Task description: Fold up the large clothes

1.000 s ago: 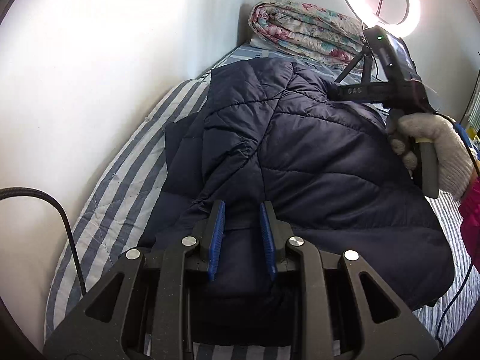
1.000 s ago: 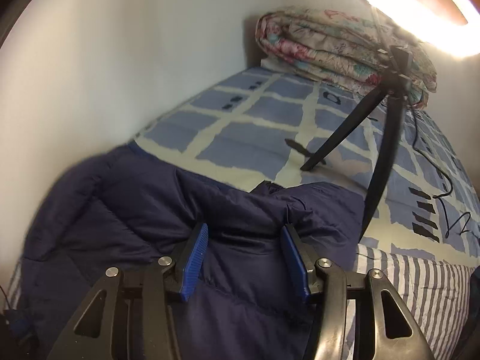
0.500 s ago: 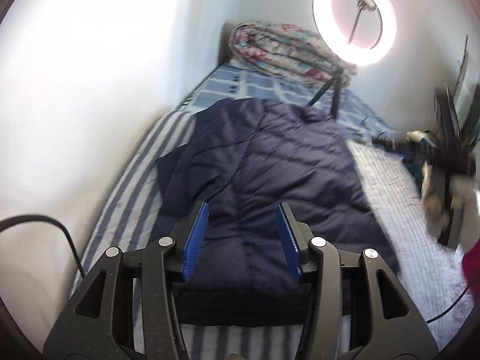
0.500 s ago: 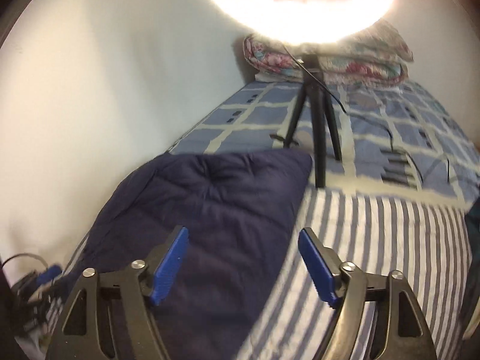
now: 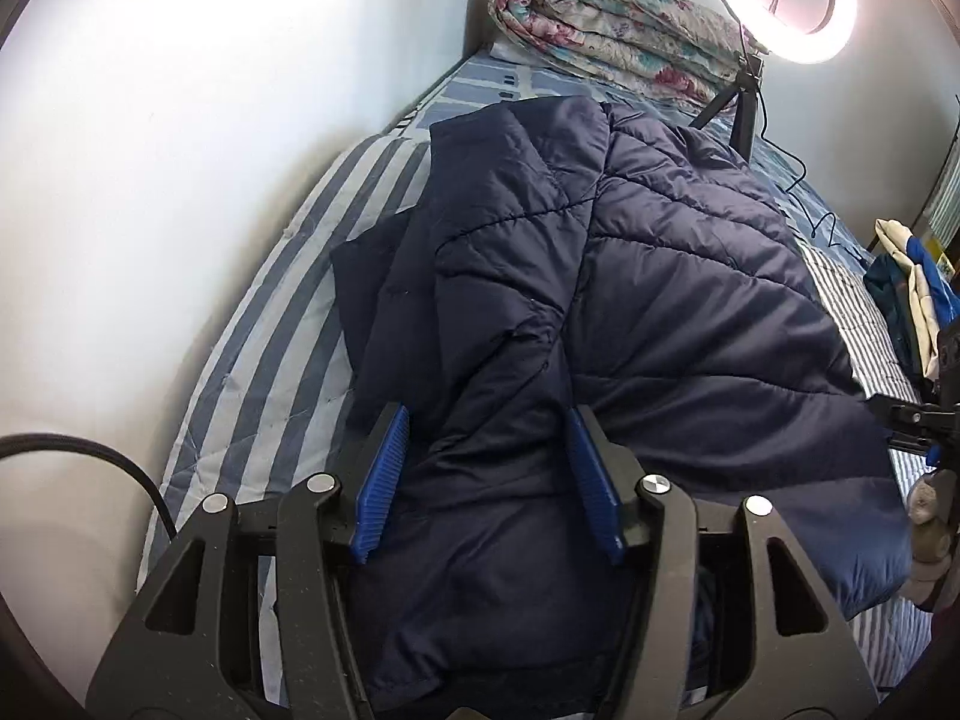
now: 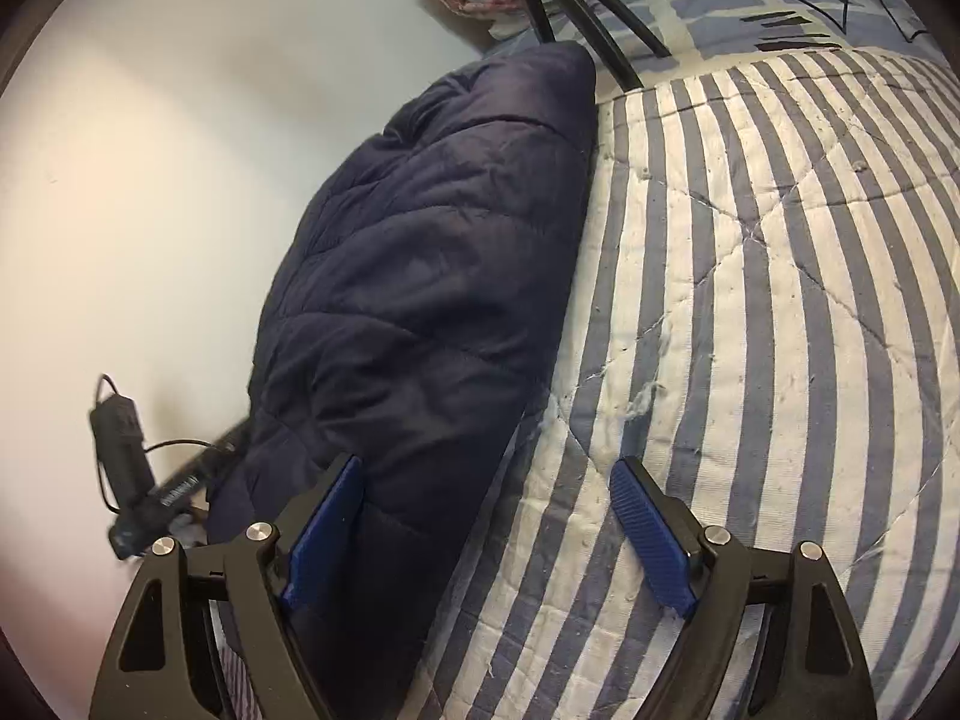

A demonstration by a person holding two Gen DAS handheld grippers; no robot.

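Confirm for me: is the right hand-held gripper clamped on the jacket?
No, the right hand-held gripper is wide open, its blue pads straddling the navy jacket's edge and the striped quilt.

No legible text. From my right wrist view, the other handheld device (image 6: 157,495), just left of the navy jacket (image 6: 432,276), carries white lettering along its black bar; the characters are too blurred to read.

Right gripper (image 6: 486,516) gapes over navy jacket's (image 6: 432,276) edge on striped quilt (image 6: 780,300).
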